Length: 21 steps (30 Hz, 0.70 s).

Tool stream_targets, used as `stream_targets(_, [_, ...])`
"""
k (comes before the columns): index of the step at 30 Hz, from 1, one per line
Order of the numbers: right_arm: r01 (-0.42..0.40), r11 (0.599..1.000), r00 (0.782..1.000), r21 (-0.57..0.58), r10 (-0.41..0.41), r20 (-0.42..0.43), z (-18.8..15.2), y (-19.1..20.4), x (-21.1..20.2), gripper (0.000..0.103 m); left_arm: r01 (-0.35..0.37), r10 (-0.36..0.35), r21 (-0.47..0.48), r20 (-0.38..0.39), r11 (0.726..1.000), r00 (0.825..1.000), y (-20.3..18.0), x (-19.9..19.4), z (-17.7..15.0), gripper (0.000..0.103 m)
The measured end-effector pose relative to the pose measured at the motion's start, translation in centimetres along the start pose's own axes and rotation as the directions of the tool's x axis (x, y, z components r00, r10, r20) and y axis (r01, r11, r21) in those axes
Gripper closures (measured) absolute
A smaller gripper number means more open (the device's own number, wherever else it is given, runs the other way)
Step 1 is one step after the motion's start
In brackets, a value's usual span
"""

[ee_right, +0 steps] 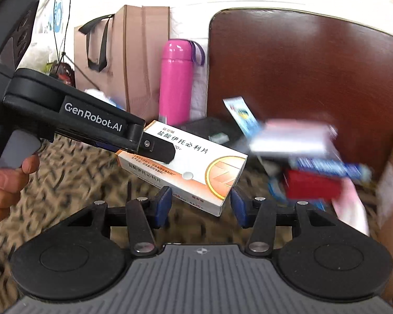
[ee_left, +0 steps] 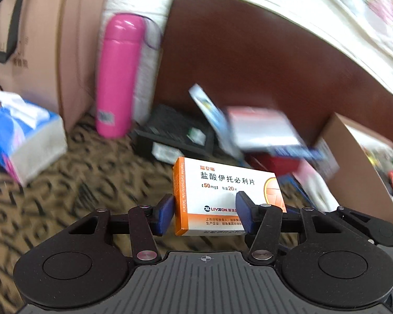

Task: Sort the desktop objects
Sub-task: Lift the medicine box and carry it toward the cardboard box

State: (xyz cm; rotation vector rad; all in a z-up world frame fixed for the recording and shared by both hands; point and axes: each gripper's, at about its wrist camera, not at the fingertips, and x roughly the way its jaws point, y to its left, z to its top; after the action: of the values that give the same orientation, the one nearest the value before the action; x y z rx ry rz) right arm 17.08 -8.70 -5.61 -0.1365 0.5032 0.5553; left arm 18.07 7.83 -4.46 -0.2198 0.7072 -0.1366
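Closest in, the left gripper [ee_left: 205, 213] has its blue pads clamped on an orange-and-white medicine box [ee_left: 222, 193], jaws narrowed to the box's width, carrying it clear above the patterned tablecloth [ee_left: 78, 183]. From the right wrist view that same medicine box [ee_right: 196, 167] sticks out of the left gripper [ee_right: 154, 149], tilted, its free end hanging just in front of the right gripper [ee_right: 200, 204]. The right gripper's jaws stand wide apart and grip nothing; the box's corner sits between and slightly above the pads, not touching either one that I can see.

Here's the danger, as I judge it: the grip covers only one end of the box, so a quick swing could let it pivot or slide out. And if the right gripper closes now, it could clip that dangling corner and knock the box loose.

Further out, a heap of other medicine boxes [ee_right: 301, 157] lies blurred to the right, beside a cardboard box [ee_left: 359, 162]. A careless drop could scatter that pile. On the left sits a tissue pack [ee_left: 21, 136]. Beyond, a pink flask [ee_right: 176, 81] stands upright near a paper bag [ee_right: 123, 60], with a brown chair back [ee_right: 301, 73] behind everything.
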Motion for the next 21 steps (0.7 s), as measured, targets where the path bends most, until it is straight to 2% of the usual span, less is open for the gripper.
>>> stream_targets(5, [0.068,0.997,0.997,0.031,-0.067,-0.045,-4.1,0.1,-5.5,0.048,0.048,-0.044,0.066,-0.063,0.997,0.997,-5.2,-1.5,-4.3,0.043])
stream_targets(10, [0.125,0.99,0.99,0.067,-0.121,-0.07,-7.7,-0.5,-10.7,0.048,0.119,-0.109,0.095,-0.107,0.988,0.988,-9.2,-2.7,-8.3,0.043])
stream_targets(16, [0.194,0.979,0.976,0.065,-0.186,-0.113,-11.3,-1.1,-15.4,0.048,0.208,-0.179,0.141,-0.195,0.968,0.964,-13.3,-2.8,-11.9,0.042])
stream_targets(21, [0.236,0.968,0.966,0.082,-0.224,-0.132,-13.8,-1.8,-18.7,0.048,0.275,-0.225,0.175,-0.257,0.945,0.94,-16.3,-3.0,-14.2,0.037])
